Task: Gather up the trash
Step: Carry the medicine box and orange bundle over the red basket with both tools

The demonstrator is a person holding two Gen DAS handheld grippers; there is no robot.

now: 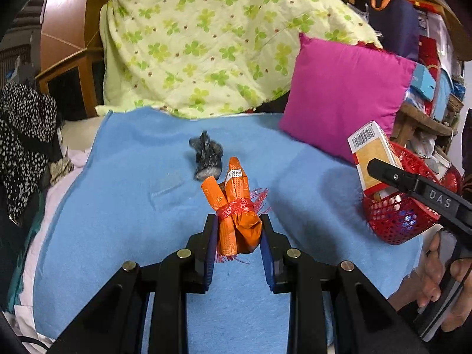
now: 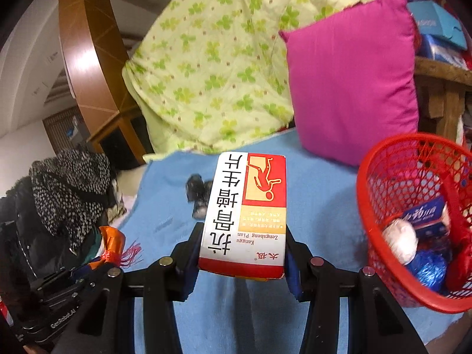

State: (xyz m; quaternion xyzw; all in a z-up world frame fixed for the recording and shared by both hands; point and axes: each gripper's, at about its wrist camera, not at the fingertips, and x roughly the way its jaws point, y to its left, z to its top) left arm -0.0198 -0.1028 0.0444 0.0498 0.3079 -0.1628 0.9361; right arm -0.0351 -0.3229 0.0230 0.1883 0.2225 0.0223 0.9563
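- Orange bundle (image 1: 237, 206) sits clamped between the left gripper (image 1: 237, 230) pads
- Right gripper (image 2: 242, 253) grasps a box (image 2: 247, 206); red basket (image 2: 380, 177) just to its right

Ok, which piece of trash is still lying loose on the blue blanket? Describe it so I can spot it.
Find the blue blanket below the clover-print quilt. Near its middle, left of the pink cushion, lies a small grey furry clump. Unlike the orange bundle and the box, no tool holds it.
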